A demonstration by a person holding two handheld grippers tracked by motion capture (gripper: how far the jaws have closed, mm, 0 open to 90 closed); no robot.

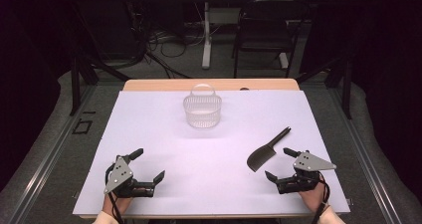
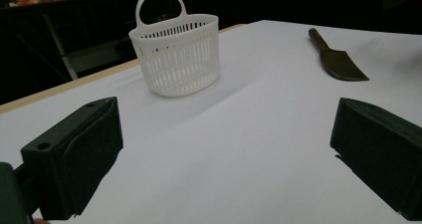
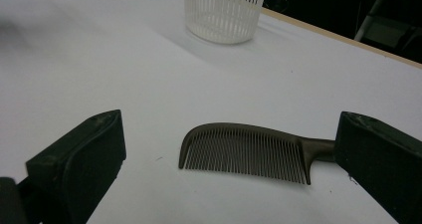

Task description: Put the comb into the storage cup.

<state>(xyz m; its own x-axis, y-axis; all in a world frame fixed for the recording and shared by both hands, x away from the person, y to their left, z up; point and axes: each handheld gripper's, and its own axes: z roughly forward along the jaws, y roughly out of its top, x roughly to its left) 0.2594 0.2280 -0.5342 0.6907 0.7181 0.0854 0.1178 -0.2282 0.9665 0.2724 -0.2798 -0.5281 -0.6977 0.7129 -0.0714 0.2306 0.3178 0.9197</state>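
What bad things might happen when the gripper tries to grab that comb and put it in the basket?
The comb lies flat on the table, so the open right gripper might scrape the surface or push the comb away instead of pinching it. The comb's teeth are thin and could bend if squeezed. The basket looks light and stands loose on the table, so dropping the comb against its rim might tip or slide it.
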